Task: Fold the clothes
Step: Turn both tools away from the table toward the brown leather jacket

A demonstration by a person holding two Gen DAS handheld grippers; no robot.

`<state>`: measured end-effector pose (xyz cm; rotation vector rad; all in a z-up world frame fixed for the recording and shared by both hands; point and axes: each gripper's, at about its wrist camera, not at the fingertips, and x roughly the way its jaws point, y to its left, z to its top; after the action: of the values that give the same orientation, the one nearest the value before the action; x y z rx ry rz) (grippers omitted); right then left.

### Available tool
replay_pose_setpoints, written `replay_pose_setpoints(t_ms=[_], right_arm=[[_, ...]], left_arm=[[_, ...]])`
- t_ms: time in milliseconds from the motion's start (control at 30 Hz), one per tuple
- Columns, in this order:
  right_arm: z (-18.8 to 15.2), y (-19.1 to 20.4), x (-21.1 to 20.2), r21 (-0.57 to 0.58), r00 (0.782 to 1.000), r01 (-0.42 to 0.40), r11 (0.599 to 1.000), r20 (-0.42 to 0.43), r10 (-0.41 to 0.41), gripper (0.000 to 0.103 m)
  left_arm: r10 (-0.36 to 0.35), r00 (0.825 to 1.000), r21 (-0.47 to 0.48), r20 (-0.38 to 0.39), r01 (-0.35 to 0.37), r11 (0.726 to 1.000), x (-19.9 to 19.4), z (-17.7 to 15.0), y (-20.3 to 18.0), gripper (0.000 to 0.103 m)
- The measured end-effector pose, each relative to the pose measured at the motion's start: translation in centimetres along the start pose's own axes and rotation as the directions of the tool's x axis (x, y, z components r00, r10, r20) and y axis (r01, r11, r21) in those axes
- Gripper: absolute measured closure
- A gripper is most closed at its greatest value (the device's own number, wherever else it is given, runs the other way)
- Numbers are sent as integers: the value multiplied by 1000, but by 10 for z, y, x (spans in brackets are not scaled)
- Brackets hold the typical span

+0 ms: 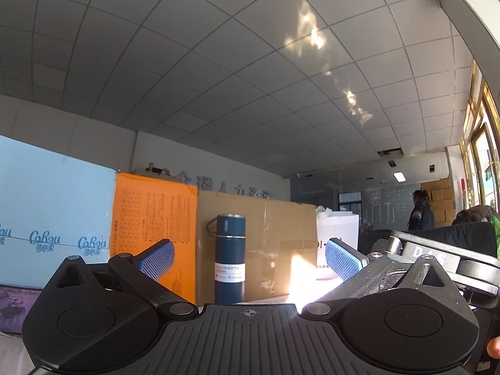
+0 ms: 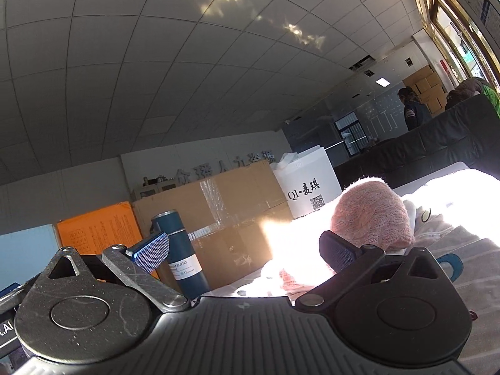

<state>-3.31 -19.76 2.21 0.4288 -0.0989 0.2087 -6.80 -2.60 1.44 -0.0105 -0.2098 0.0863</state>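
Left gripper (image 1: 250, 257) and right gripper (image 2: 243, 250), both spread wide and empty, face a blue vacuum bottle (image 1: 229, 257); pink knit garment (image 2: 372, 218) lies beside the right gripper.

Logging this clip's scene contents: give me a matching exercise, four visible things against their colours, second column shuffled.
Things:
1. vacuum bottle
2. knitted garment
3. box with the printed table
4. bag printed with QI

Colours:
A. white
B. orange
C. dark blue
D. pink

Pairs: 1-C, 2-D, 3-B, 4-A
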Motion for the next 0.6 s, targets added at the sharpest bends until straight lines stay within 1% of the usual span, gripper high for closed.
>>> replay_pose_setpoints(t_ms=[67,200,333,433,533,600], right_arm=[[1,0,-3,14,999,-32,999,13,32,0],[1,1,-8,22,996,-85,996,8,85,0],[1,4,-11,17,990,-142,990,-2,142,0],[2,10,-15,5,981,-191,982,-32,191,0],[8,23,-26,-5,957,-281,960,-70,280,0],[14,33,-34,11,932,-347,938,-113,346,0]], left_arm=[[14,1000,-6,6,-14,1000,-8,5,1,0],[44,999,-17,19,-43,999,-30,22,8,0],[103,994,-37,43,-102,994,-57,44,21,0],[159,985,-42,70,-157,987,-81,61,31,0],[229,967,-24,112,-227,974,-109,78,41,0],[293,946,-11,139,-294,956,-129,89,49,0]])
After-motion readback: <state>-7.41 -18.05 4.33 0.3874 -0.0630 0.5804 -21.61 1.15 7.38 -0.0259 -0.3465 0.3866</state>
